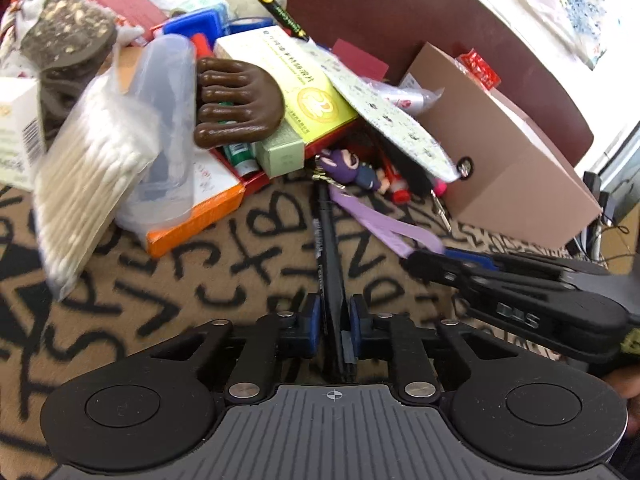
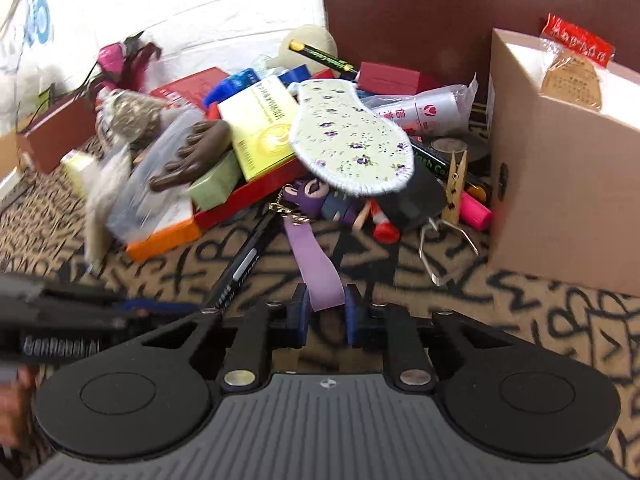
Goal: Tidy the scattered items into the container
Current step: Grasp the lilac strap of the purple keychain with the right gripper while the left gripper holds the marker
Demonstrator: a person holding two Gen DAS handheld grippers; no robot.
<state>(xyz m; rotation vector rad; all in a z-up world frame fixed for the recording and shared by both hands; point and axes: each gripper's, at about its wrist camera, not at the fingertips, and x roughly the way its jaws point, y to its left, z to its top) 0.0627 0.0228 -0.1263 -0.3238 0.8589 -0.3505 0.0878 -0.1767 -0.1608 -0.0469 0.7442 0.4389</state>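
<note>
My left gripper [image 1: 333,322] is shut on a black pen [image 1: 329,240] that points away over the patterned cloth toward the pile. My right gripper [image 2: 325,312] is shut on the purple strap [image 2: 318,268] of a purple doll keychain [image 2: 320,196]; the strap also shows in the left wrist view [image 1: 384,226]. The pen also shows in the right wrist view [image 2: 240,264]. The cardboard box [image 2: 560,184] stands at the right, with a packet inside. The scattered pile holds a floral insole [image 2: 348,140], a brown wooden comb [image 1: 236,104] and a yellow box [image 1: 296,80].
A bag of cotton swabs [image 1: 84,172], a clear plastic tube [image 1: 168,120], an orange-edged box [image 1: 200,216], a wooden clothespin [image 2: 456,184], a pink marker [image 2: 476,208] and a wire clip [image 2: 444,248] lie about. A dark red chair back [image 2: 420,12] stands behind.
</note>
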